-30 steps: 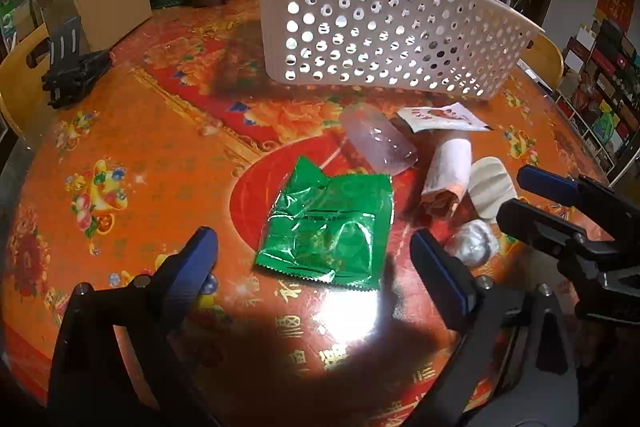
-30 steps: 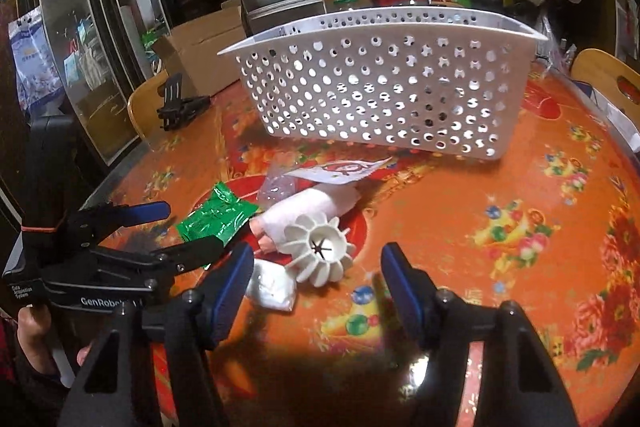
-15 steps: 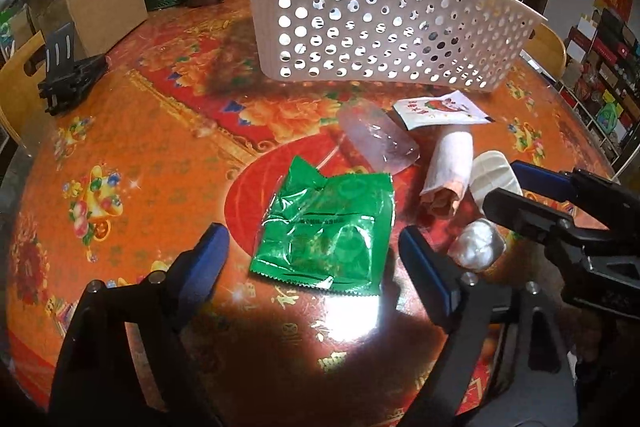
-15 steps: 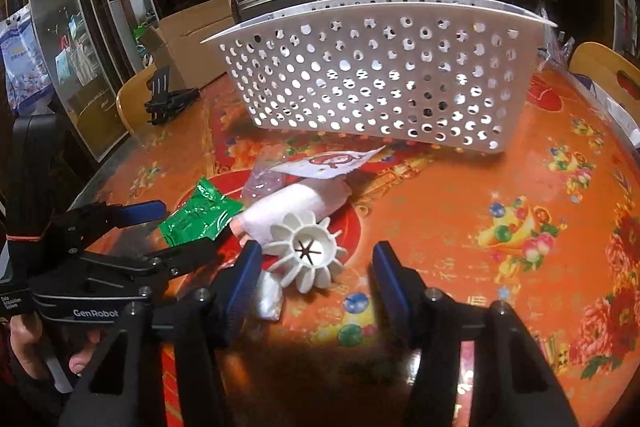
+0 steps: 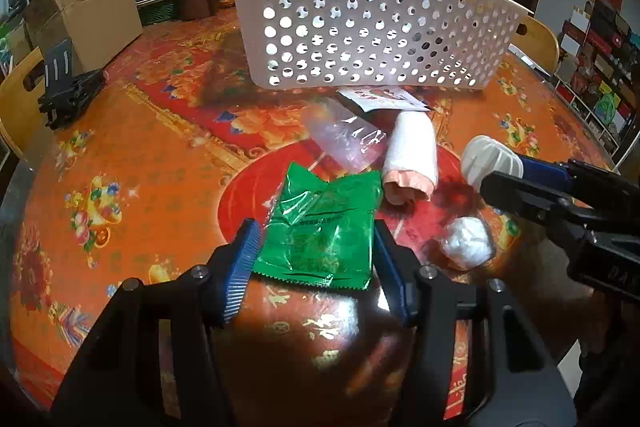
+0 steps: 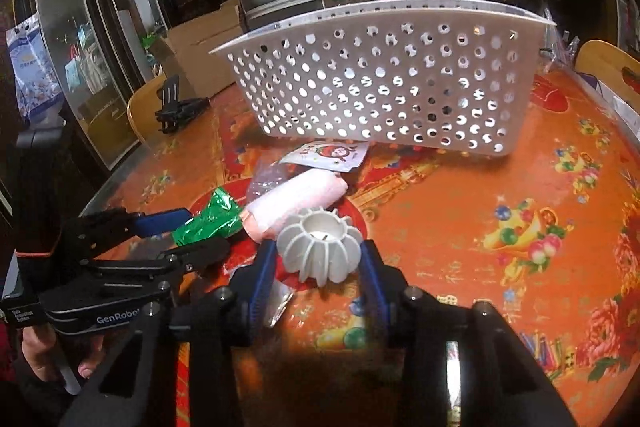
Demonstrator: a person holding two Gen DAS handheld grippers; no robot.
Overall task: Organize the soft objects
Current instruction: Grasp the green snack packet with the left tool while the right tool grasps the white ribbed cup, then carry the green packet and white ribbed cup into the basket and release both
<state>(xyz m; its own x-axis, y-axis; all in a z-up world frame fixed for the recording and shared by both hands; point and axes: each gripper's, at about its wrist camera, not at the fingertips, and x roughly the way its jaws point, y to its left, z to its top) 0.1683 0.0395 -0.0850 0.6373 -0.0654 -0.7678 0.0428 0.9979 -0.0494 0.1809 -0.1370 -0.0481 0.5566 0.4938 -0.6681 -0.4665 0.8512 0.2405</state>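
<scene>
Basket (image 5: 360, 35): white, perforated, upper centre of both views; the likely destination, so the loose items lie just in front of it

Green packet (image 5: 320, 231): flat on the table (image 5: 140, 155), lower centre of left view; left gripper (image 5: 316, 239) brackets its two side edges, jaws closed in to the packet, grasp judged just made or about to be, no lift visible

Ribbed white piece (image 6: 320, 247): lower centre of right view, between the right gripper (image 6: 318, 255) fingers, jaws against its sides; appears grasped

Pink-white roll (image 5: 410, 157), clear bag (image 5: 344, 139), printed sachet (image 5: 380, 97), white wad (image 5: 466, 241): mid-frame, untouched, awaiting sorting
</scene>
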